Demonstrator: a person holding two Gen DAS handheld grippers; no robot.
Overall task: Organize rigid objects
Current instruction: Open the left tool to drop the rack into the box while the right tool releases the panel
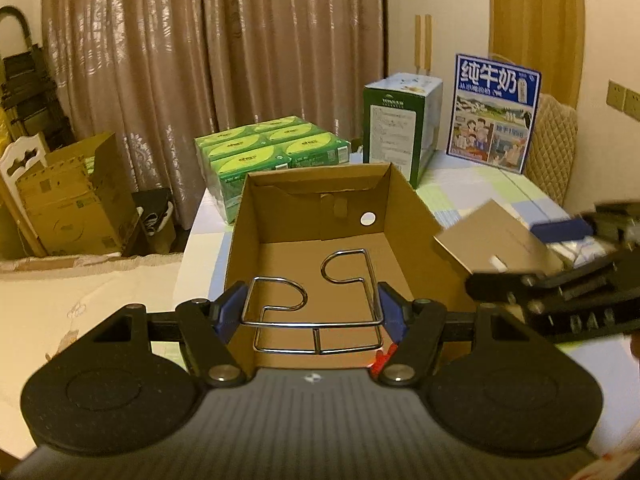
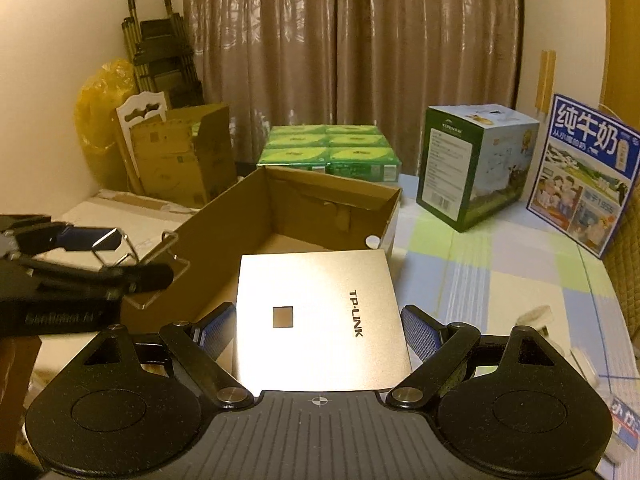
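Both grippers tilt down over the open cardboard box (image 1: 320, 216), the left gripper (image 1: 312, 308) clamping a bent wire rack (image 1: 316, 304), the right gripper (image 2: 318, 320) gripping a flat silver TP-LINK device (image 2: 320, 320).

Brown curtain (image 2: 352, 40) across back wall; green multipack (image 1: 276, 148) at worktop's (image 2: 500, 272) far edge; green-white carton (image 2: 472, 164) to its right; blue milk carton (image 2: 584, 172) beside that, upright; folded stepladder (image 2: 160, 48), yellow bag (image 2: 100, 108) & open cardboard carton (image 2: 188, 152) on floor, left.
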